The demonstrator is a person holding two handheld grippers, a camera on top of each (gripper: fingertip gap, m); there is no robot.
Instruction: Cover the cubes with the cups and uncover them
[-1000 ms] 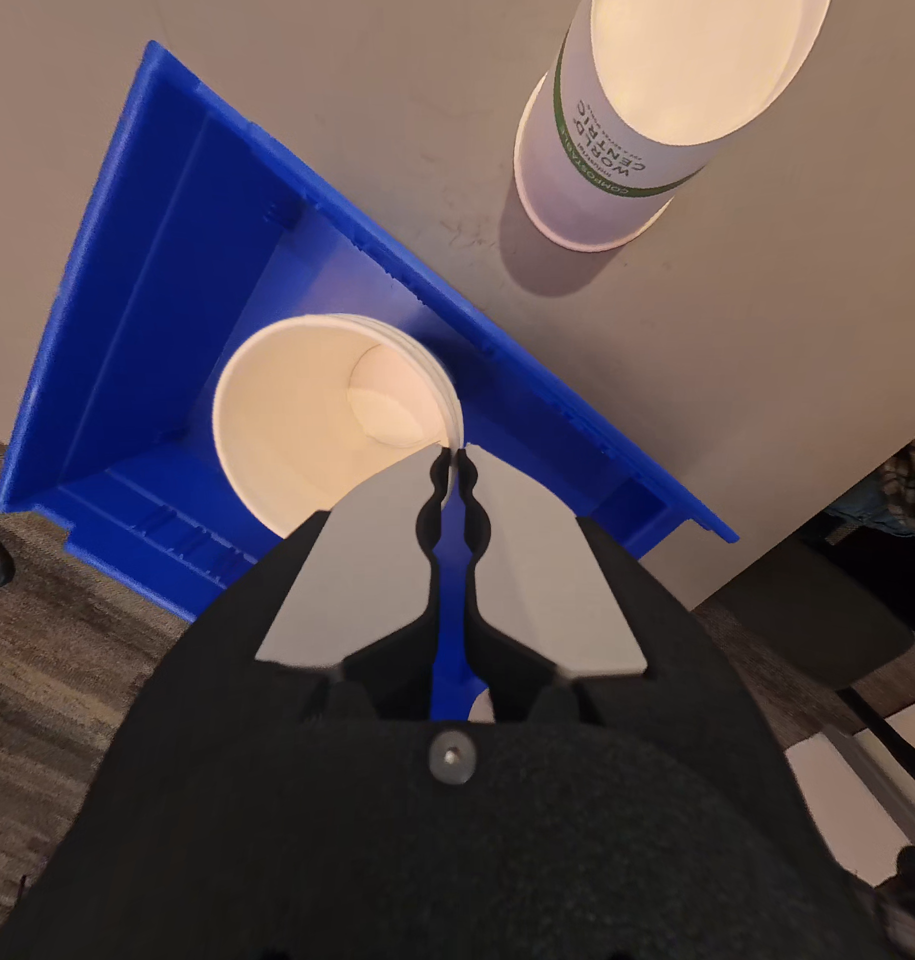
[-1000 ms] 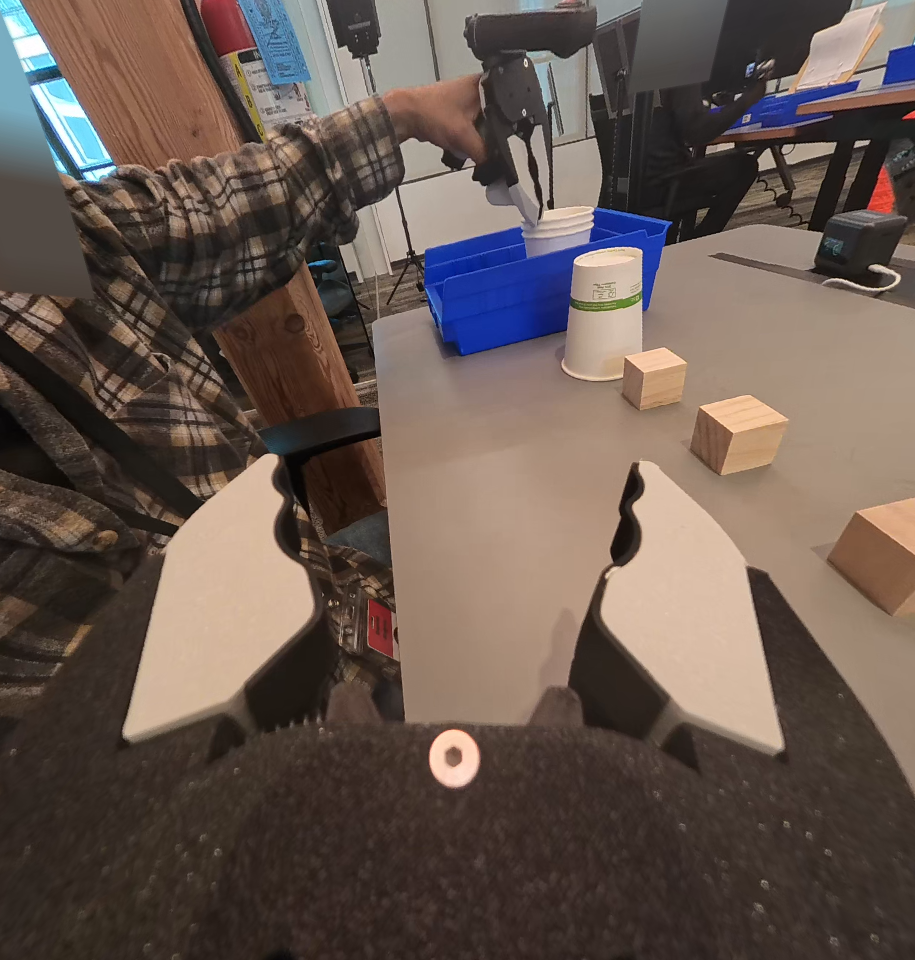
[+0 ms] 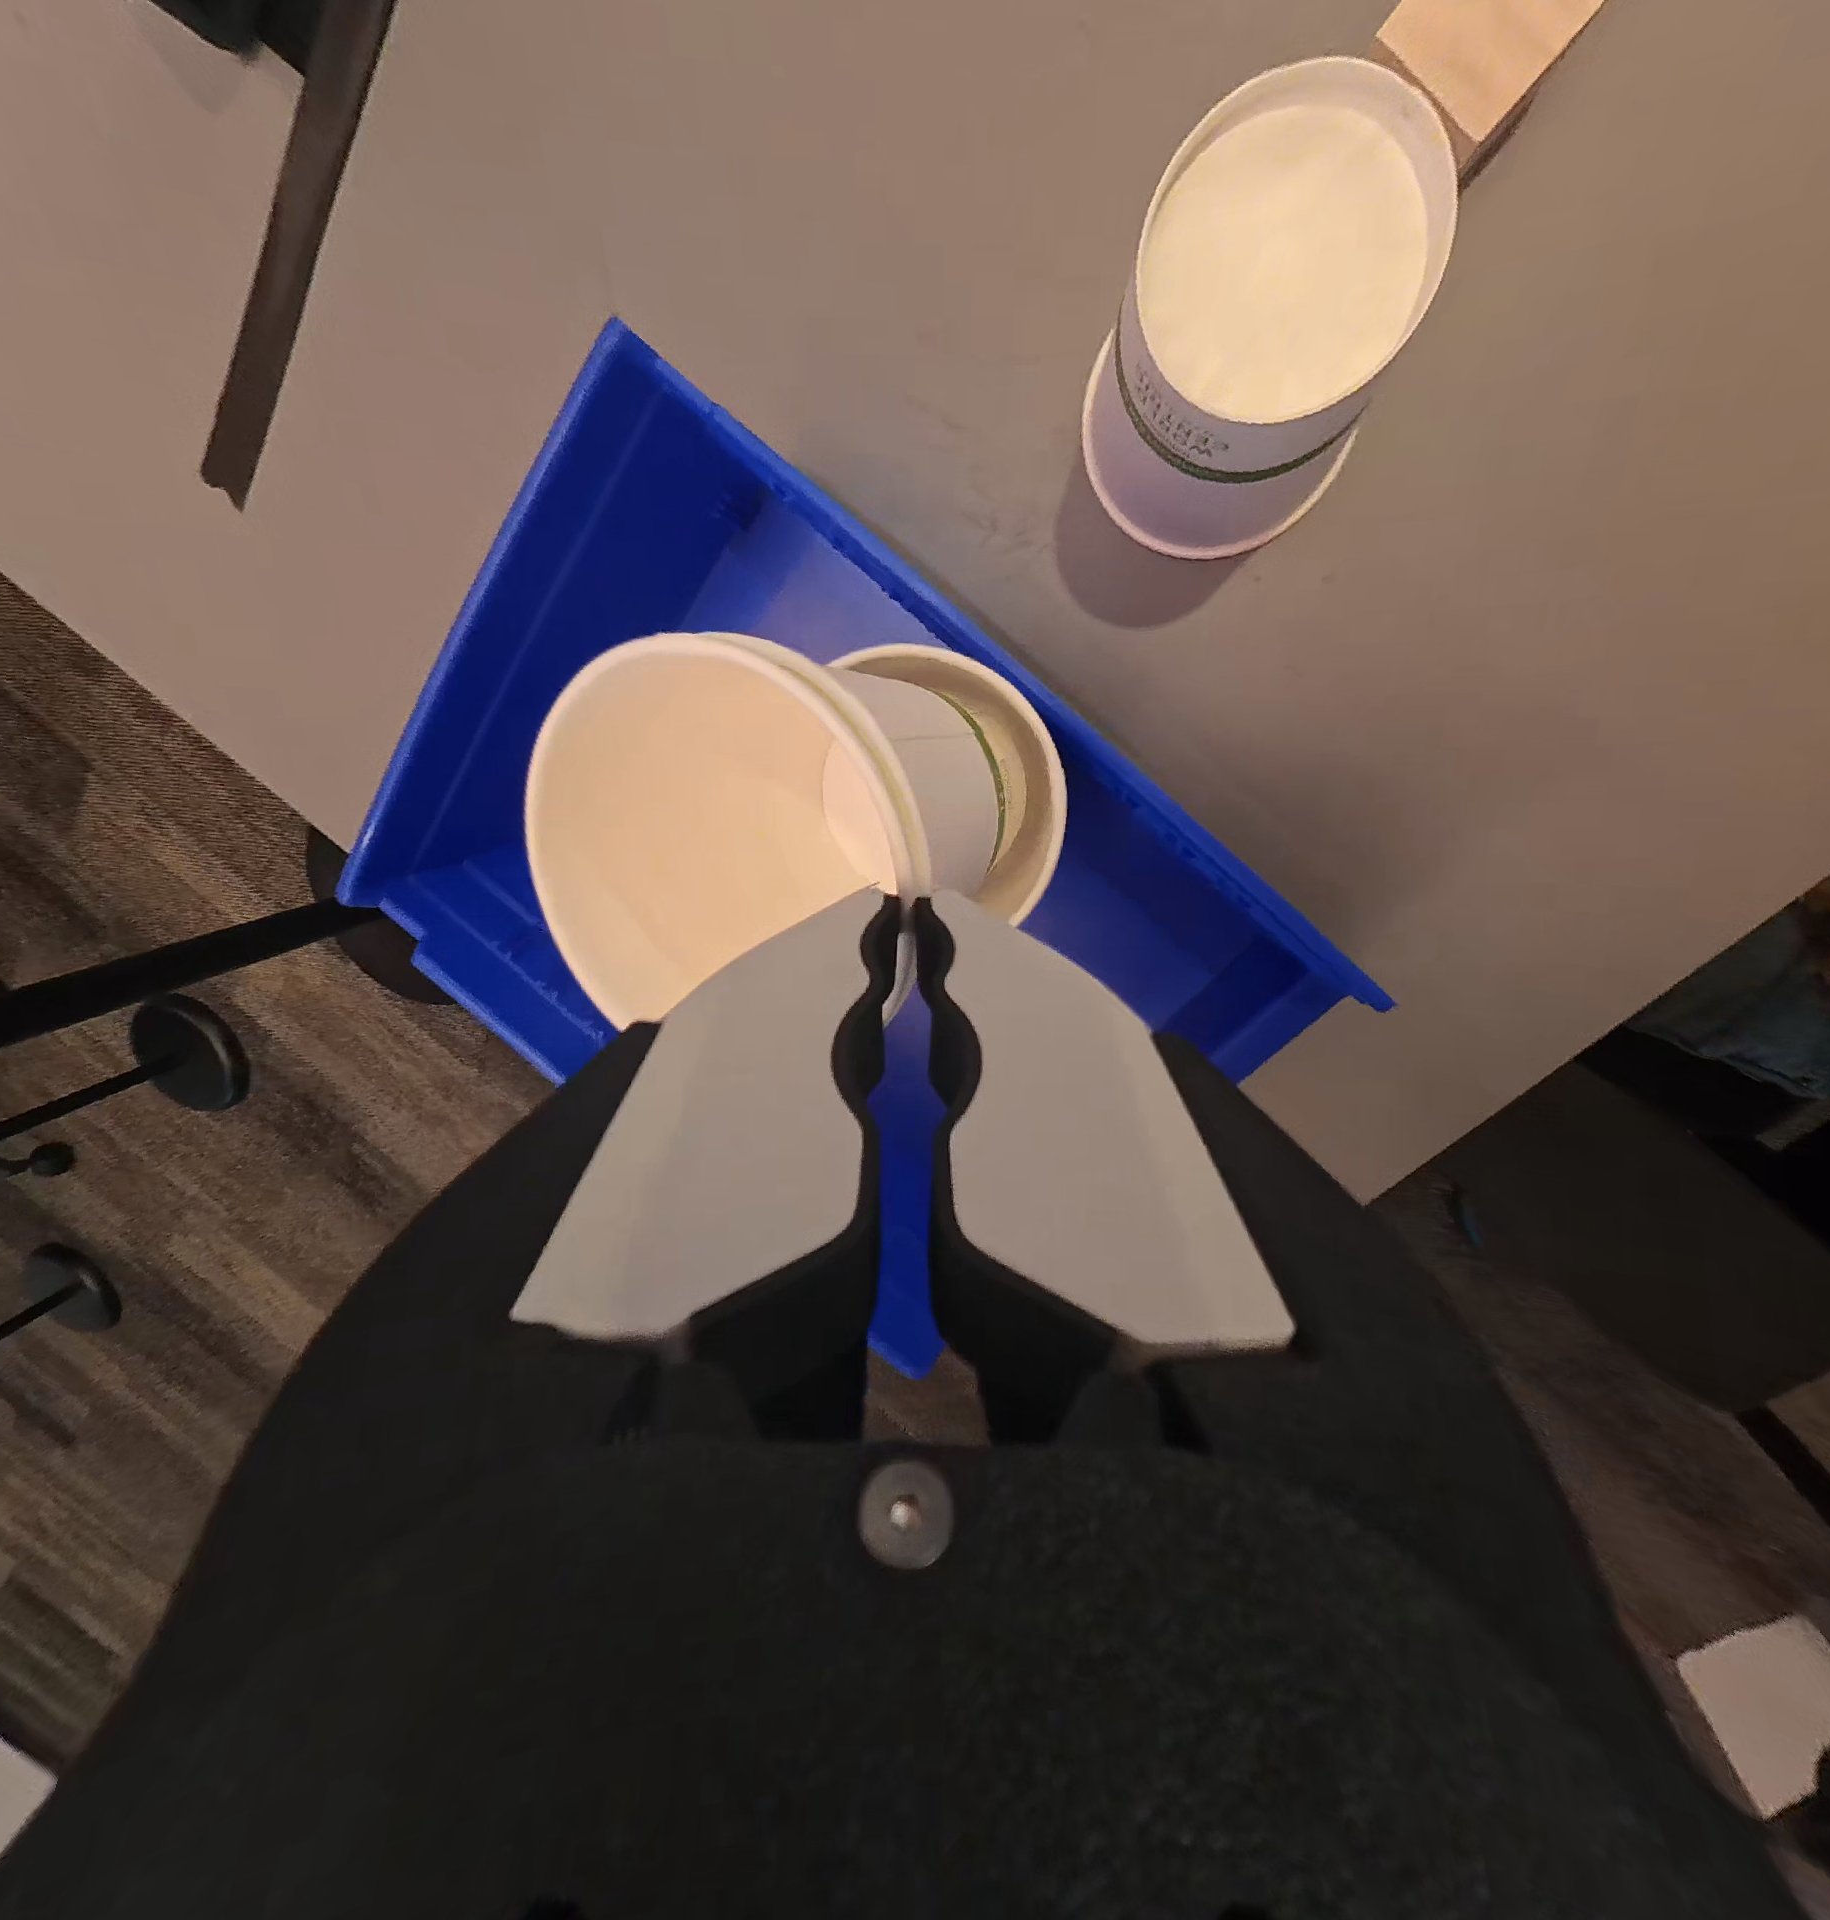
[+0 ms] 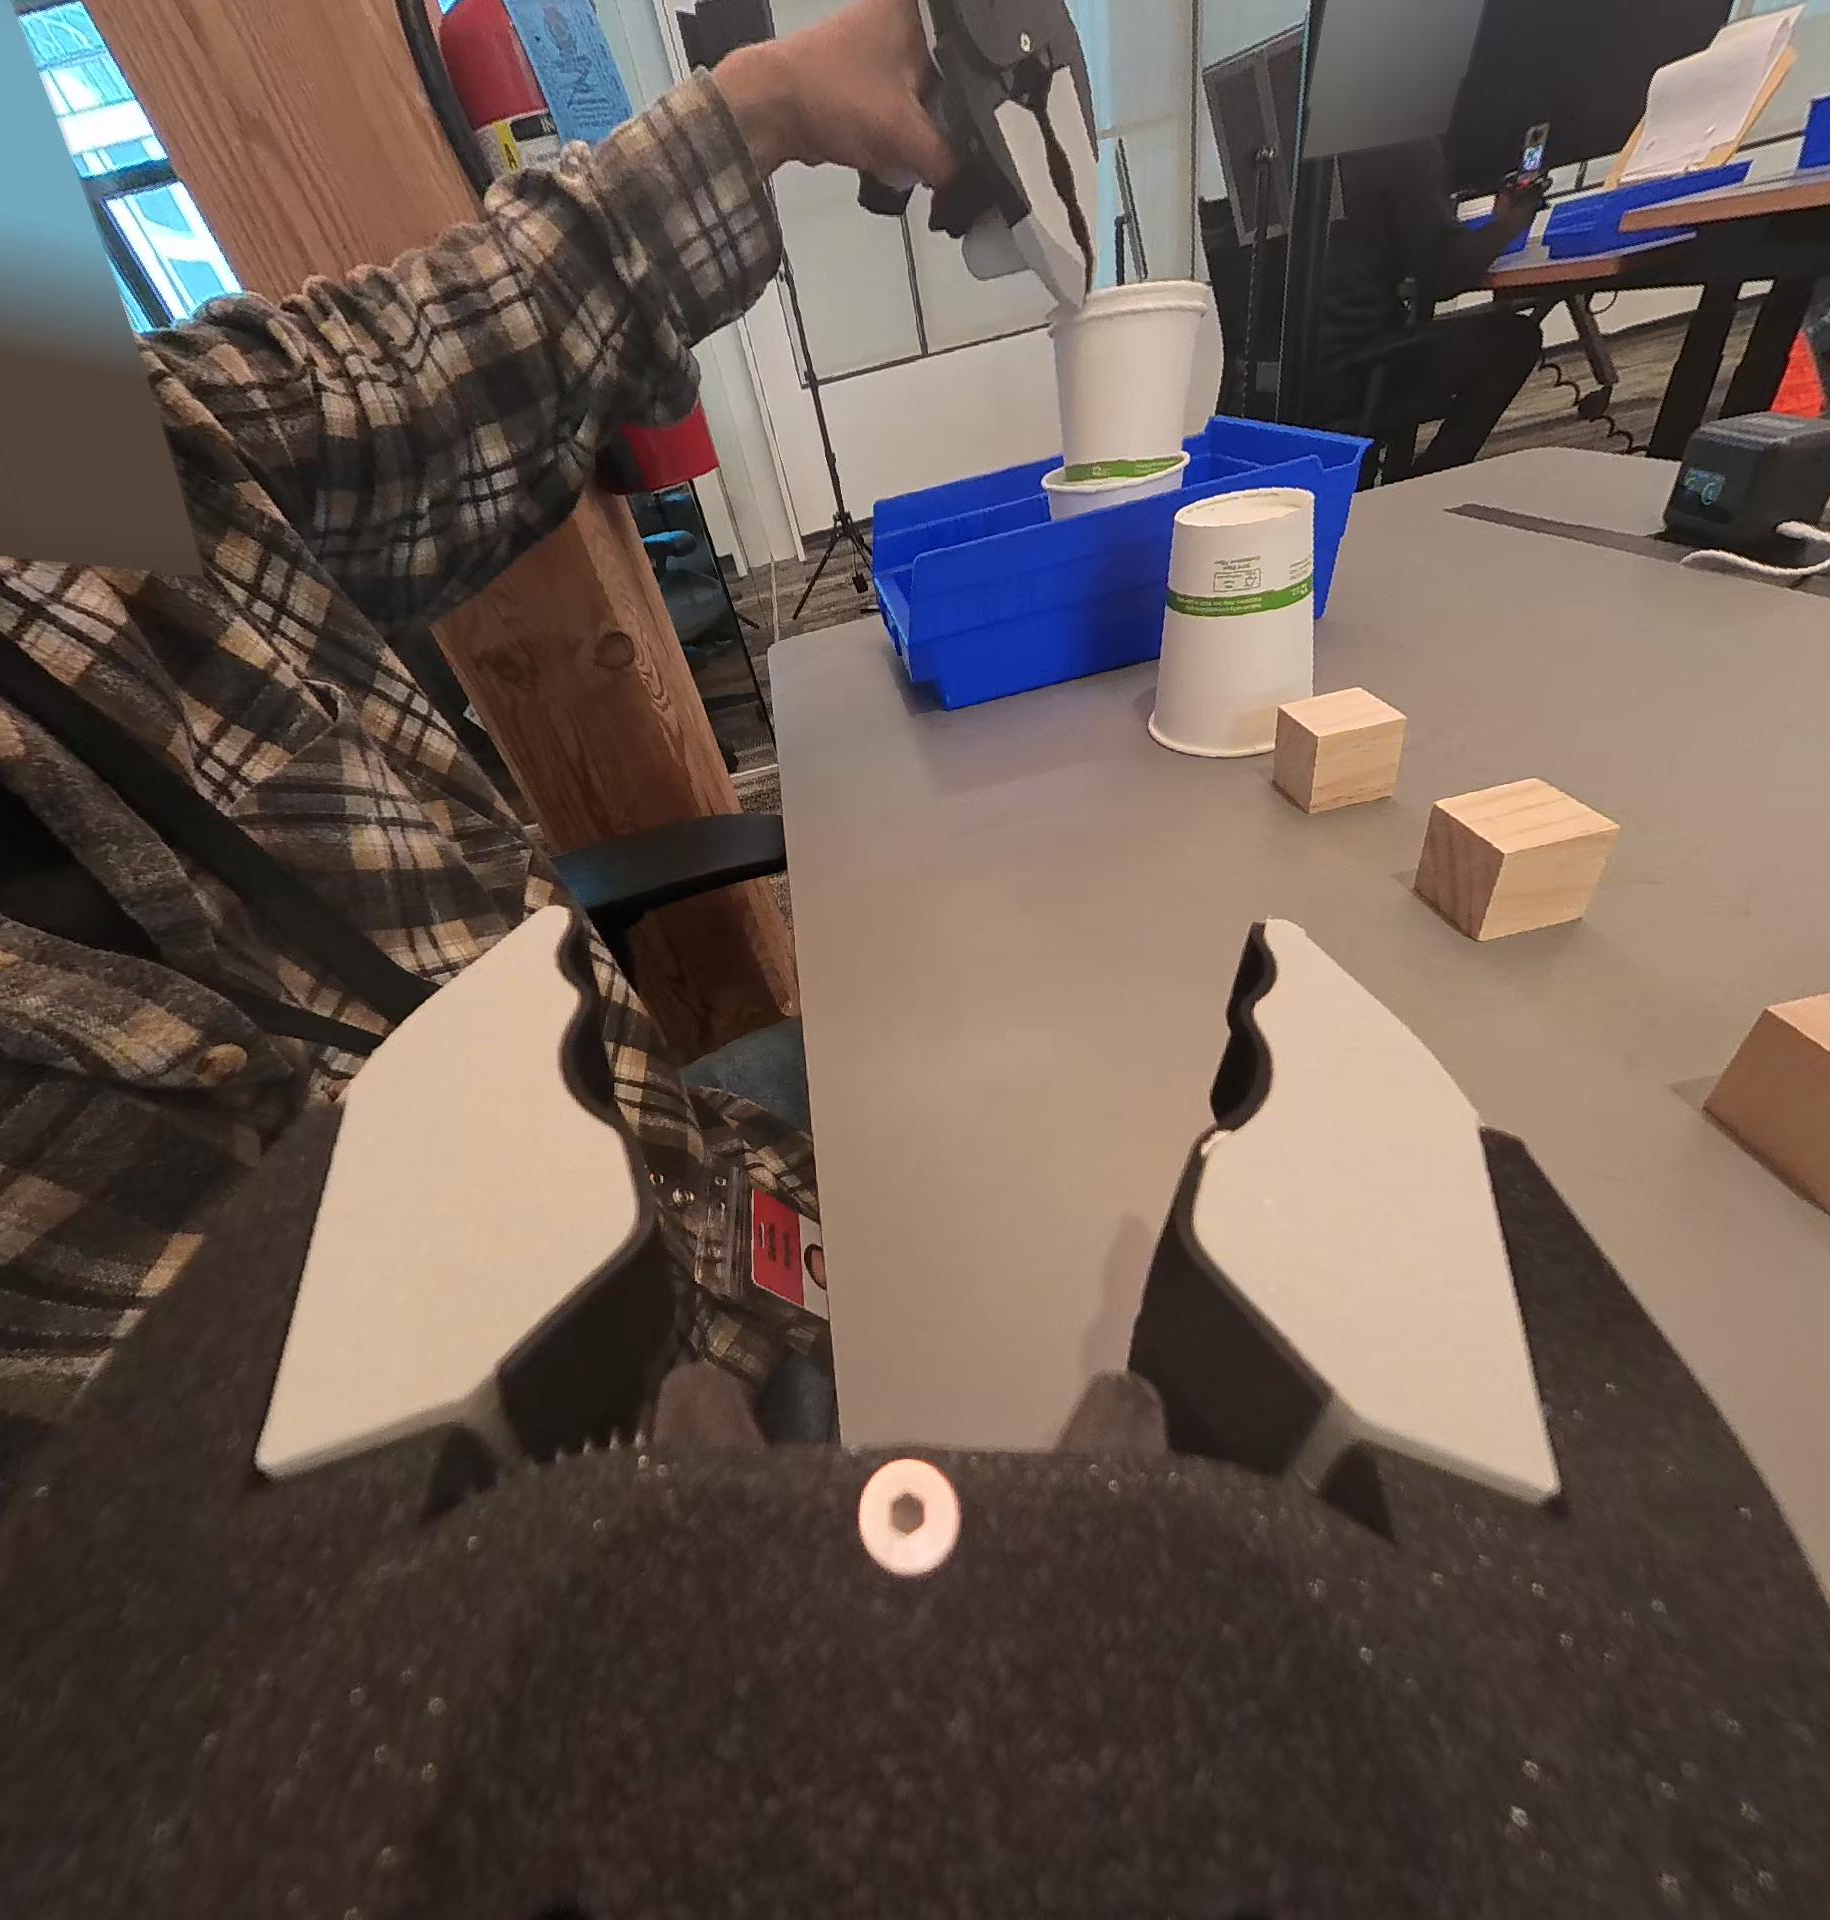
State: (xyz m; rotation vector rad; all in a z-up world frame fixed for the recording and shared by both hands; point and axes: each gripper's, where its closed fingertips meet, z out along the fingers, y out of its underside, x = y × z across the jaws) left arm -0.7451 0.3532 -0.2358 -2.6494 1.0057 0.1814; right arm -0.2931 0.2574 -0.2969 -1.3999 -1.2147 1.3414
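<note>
My left gripper (image 3: 909,906) is shut on the rim of a white paper cup (image 3: 682,821), or a nested pair, and holds it lifted above the blue bin (image 3: 599,540). The cup's base is still partly inside another cup (image 3: 1036,800) that stays in the bin. The same lift shows in the right wrist view, with the held cup (image 4: 1129,374) above the bin (image 4: 1004,603). An upturned cup (image 4: 1238,623) stands on the grey table. Three wooden cubes (image 4: 1342,748) (image 4: 1513,857) (image 4: 1804,1091) sit in a row beside it. My right gripper (image 4: 916,982) is open and empty at the table's near edge.
The grey table (image 4: 1046,935) ends at its left edge beside a wooden post (image 4: 578,665). A person's plaid sleeve (image 4: 454,343) reaches across. A small black device (image 4: 1763,483) with a white cable sits at the far right. Tripod legs (image 3: 111,1049) stand on the floor.
My left gripper has risen with the cup, pulling it up out of the stack in the bin. The lower cup has come into view. My right gripper has stayed in place.
</note>
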